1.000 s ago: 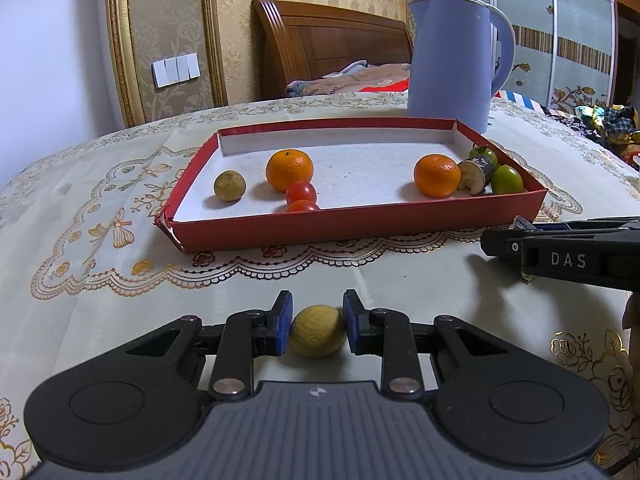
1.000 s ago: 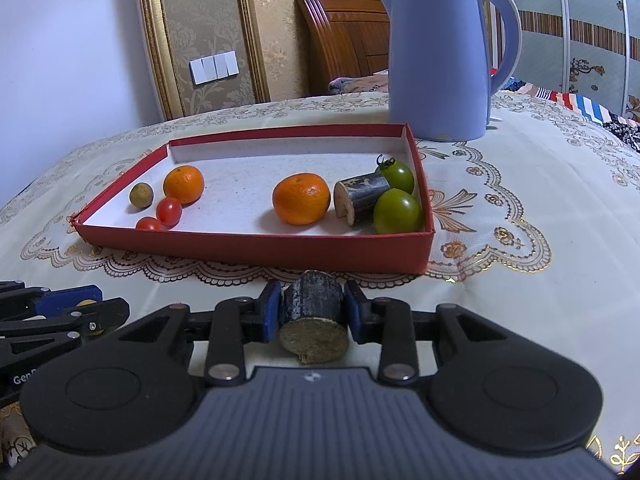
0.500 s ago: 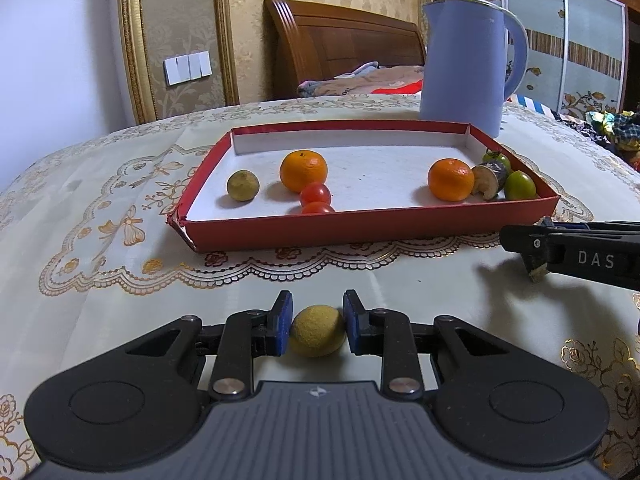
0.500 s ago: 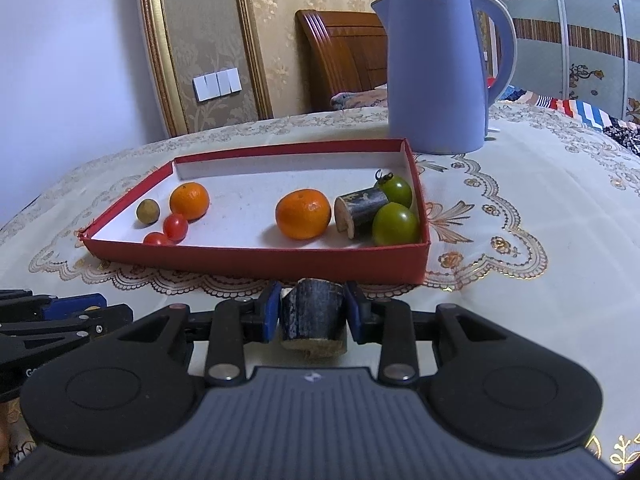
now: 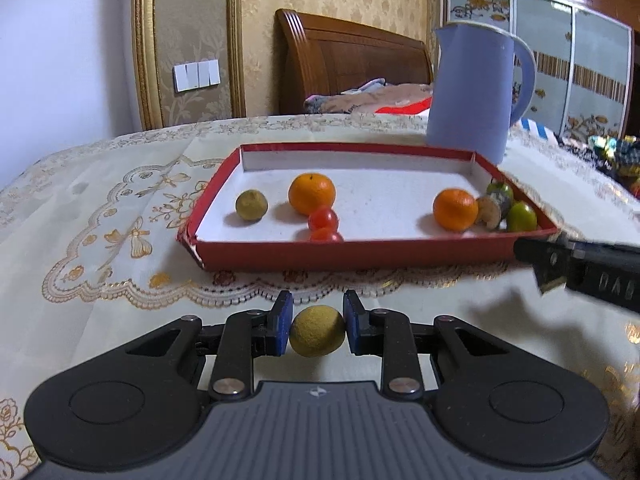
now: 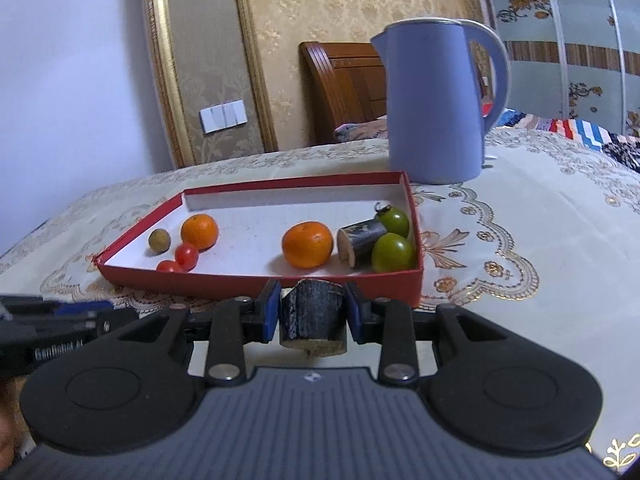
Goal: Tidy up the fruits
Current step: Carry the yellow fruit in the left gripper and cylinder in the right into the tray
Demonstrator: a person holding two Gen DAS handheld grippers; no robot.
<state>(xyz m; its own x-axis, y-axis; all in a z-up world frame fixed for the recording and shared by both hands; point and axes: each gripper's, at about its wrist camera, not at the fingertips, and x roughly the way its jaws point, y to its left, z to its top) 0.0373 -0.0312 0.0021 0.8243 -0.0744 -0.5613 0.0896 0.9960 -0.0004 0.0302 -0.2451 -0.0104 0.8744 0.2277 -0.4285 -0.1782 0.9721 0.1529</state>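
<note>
Between the blue pads of the left gripper point(image 5: 317, 322) sits a small round yellowish fruit point(image 5: 317, 331), pinched from both sides and held up off the tablecloth point(image 5: 120, 264), just short of the red tray point(image 5: 360, 254). Over on the other side, the right gripper point(image 6: 312, 310) is clamped the same way on a dark stubby cane piece point(image 6: 312, 315), bark on the sides and a pale cut end facing down, right at the tray's near wall point(image 6: 248, 286).

Inside the tray there's already a decent little collection. From the left wrist view: a dull olive-coloured small fruit point(image 5: 251, 205) toward the left, an orange point(image 5: 311, 193) beside it, and two red cherry tomatoes point(image 5: 323, 219), one just in front of the other and up near the front wall. Toward the right end sits a second orange point(image 5: 455, 209), then another cane chunk point(image 5: 494, 210) lying on its side, touching or nearly touching that orange, with two green tomatoes point(image 5: 521, 217) tucked in against it by the right wall.

Behind the tray's far right corner stands a tall blue kettle point(image 6: 438, 100), upright on the cloth. Each gripper shows up at the edge of the other's camera, a bit blurred. Past the table you can see a wooden headboard point(image 5: 348, 68) and a light switch panel point(image 5: 197, 75) on the wall.
</note>
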